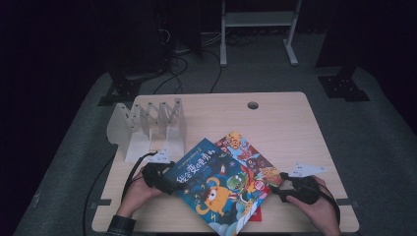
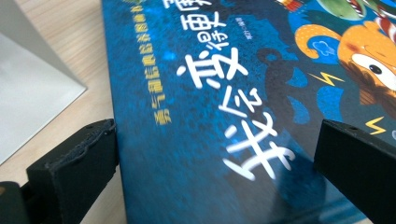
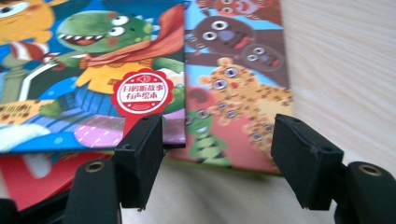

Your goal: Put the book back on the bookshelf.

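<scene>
Book (image 1: 216, 189) lies flat, long axis slanting toward the table's near-right, between both wide claws, left (image 1: 169, 184) and right (image 1: 278, 189)

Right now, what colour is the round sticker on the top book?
Red with white text, clearest in the right gripper view: sticker.

Both forearms enter from the near edge. The left gripper (image 1: 164, 181) sits low with its fingers (image 2: 74, 163) spread wide; the right gripper (image 1: 281, 189) is low too, its fingers (image 3: 140, 149) parted.
</scene>
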### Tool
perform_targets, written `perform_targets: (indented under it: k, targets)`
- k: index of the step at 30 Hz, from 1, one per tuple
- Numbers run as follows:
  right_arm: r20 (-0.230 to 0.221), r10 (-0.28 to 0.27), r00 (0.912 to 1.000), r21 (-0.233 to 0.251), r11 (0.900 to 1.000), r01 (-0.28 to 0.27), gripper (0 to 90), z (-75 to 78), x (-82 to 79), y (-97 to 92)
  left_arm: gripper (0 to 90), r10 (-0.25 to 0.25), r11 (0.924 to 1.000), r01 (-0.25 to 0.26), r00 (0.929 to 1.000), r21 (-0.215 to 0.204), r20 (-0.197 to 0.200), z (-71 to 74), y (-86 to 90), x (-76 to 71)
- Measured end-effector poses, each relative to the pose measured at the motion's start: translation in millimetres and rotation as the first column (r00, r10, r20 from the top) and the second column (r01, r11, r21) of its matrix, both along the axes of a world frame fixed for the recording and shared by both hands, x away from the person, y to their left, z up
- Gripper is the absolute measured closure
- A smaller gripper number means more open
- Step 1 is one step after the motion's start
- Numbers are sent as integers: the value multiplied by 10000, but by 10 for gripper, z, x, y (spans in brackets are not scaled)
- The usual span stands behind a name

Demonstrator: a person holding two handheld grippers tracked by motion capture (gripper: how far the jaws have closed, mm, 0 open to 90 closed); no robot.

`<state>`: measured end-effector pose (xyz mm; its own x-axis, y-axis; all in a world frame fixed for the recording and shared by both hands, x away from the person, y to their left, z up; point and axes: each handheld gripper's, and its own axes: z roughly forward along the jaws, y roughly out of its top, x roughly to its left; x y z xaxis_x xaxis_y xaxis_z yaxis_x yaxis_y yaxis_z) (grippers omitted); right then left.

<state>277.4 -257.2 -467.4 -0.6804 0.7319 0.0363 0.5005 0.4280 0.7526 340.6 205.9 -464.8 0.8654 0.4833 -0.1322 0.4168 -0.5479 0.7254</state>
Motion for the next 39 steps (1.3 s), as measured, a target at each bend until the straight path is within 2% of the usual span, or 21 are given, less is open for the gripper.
perform_targets:
  k: [3, 4, 6, 8, 12, 13, 16, 17, 23, 27, 29, 32, 36, 39]
  targets:
    - [-14, -93, 10000, -46, 9999, 92, 332, 3, 65, -10, 0, -119, 9999, 119, 9999, 57, 41, 7, -24, -8]
    - [-24, -246, 9997, -86, 9997, 246, 334, 3, 146, -25, 0, -216, 9997, 215, 9997, 133, 80, 13, -46, -16]
    - [4, -307, 9995, -78, 9995, 307, 335, 2, 181, -28, 0, -266, 9995, 265, 9996, 159, 82, 17, -55, -19]
    - [-41, -482, 9988, -113, 9988, 481, 330, 3, 284, -38, 0, -385, 9990, 381, 9991, 219, 179, 23, -88, -31]
    - [-55, -672, 9977, -261, 9974, 670, 328, 11, 407, -35, 0, -508, 9984, 503, 9985, 269, 179, 29, -107, -38]
    - [-23, -750, 9972, -442, 9962, 748, 327, 22, 493, -26, 0, -583, 9978, 577, 9981, 319, 211, 34, -121, -45]
    - [-8, -827, 9966, -526, 9952, 825, 329, 26, 562, -21, 0, -622, 9976, 615, 9978, 322, 206, 36, -133, -50]
    - [-21, -1006, 9949, -612, 9931, 1003, 330, 28, 643, -13, 0, -641, 9975, 634, 9977, 323, 214, 36, -138, -53]
    - [-22, -1355, 9908, -693, 9884, 1350, 352, 23, 893, 16, 0, -769, 9967, 764, 9968, 271, 201, 39, -156, -60]
    - [-29, -1548, 9879, -667, 9858, 1543, 371, 11, 1014, 38, 0, -792, 9966, 787, 9966, 260, 207, 39, -157, -63]
    - [18, -1538, 9881, -638, 9861, 1536, 375, 30, 1027, 49, 0, -706, 9975, 705, 9975, 93, 59, 42, -150, -60]
    - [30, -1457, 9893, -467, 9882, 1456, 460, 85, 964, 46, 0, -637, 9979, 637, 9980, 87, 36, 47, -140, -60]
    - [-7, -1261, 9920, -125, 9919, 1261, 621, 146, 798, 5, 0, -265, 9996, 266, 9996, -59, 70, 81, -78, -59]
    - [-310, -780, 9965, 222, 9967, 787, 727, 151, 645, -29, 0, -42, 9999, 44, 9999, -138, 135, 97, -24, -61]
